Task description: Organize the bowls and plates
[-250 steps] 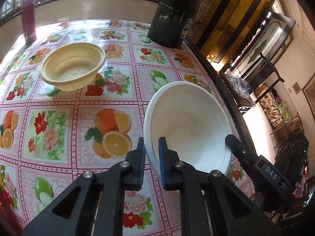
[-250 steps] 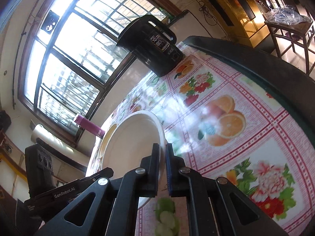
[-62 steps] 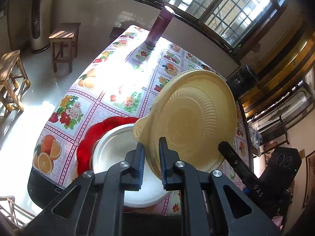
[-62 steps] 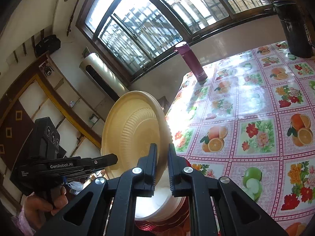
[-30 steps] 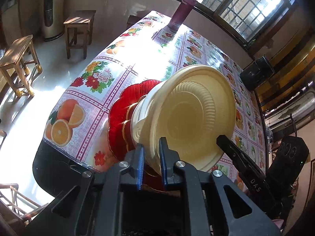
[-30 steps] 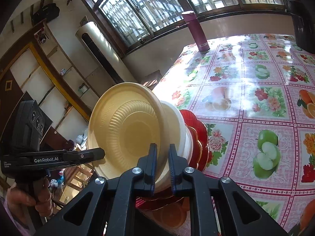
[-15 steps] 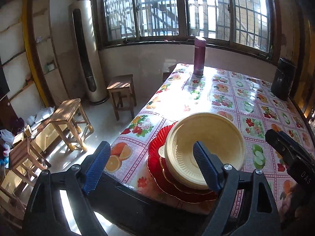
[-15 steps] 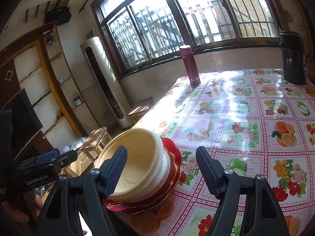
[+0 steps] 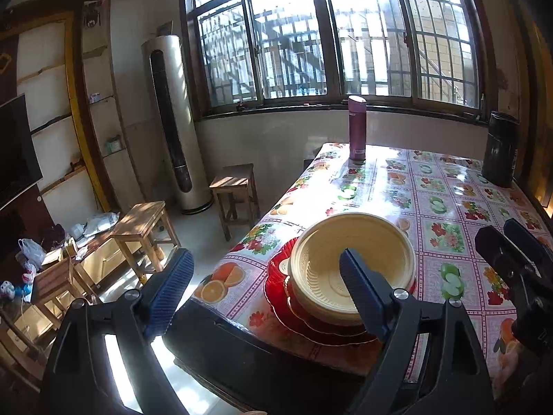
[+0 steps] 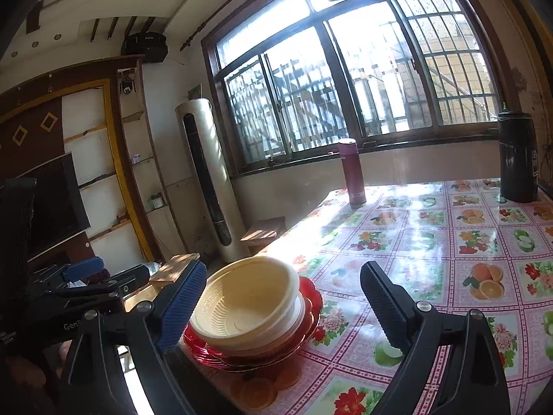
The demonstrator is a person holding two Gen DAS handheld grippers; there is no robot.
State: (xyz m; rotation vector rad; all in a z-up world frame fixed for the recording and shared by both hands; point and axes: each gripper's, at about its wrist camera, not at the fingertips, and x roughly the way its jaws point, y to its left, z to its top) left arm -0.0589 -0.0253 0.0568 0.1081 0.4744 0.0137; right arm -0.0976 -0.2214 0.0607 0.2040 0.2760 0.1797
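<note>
A cream ribbed bowl sits on top of a white bowl, nested on a stack of red plates at the near corner of the table. The stack also shows in the right wrist view, with the cream bowl above the red plates. My left gripper is open and empty, pulled back in front of the stack. My right gripper is open and empty, with the stack between and beyond its fingers. The right gripper shows at the right edge of the left wrist view.
The table has a fruit-and-flower cloth. A maroon flask stands at its far left corner and a black canister at the far right. Wooden stools and a tower air conditioner stand left of the table.
Both grippers let go of the cream bowl, which now rests on the white bowl and red plates. Both opened wide and drew back from the stack.
</note>
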